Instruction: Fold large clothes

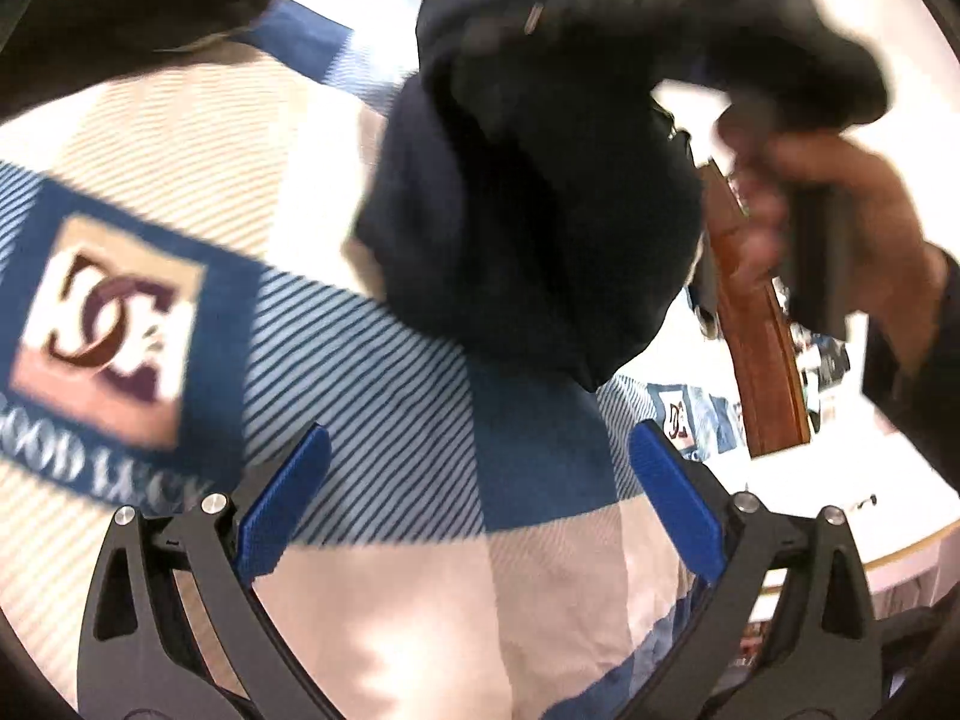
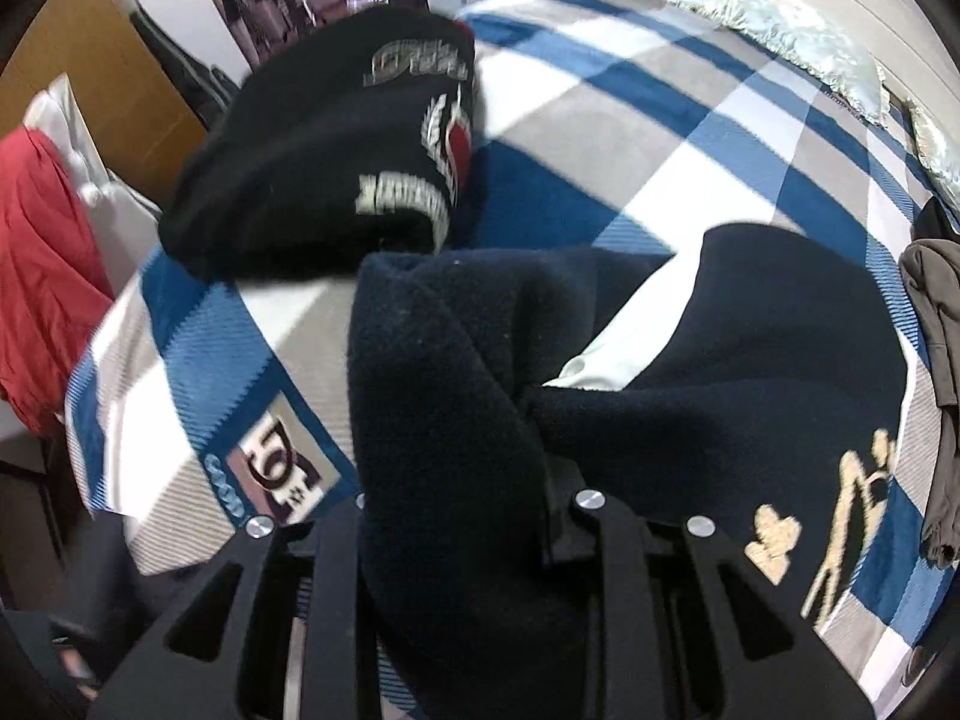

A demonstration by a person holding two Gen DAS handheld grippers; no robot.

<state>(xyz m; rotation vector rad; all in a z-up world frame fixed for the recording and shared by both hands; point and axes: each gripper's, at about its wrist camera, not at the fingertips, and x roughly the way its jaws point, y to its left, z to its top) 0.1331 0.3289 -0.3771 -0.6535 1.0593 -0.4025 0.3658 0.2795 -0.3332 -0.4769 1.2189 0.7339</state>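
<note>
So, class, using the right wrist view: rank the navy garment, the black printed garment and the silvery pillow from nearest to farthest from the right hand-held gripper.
1. Navy garment, clamped in the right hand-held gripper.
2. Black printed garment, upper left on the bed.
3. Silvery pillow, far top right.
</note>
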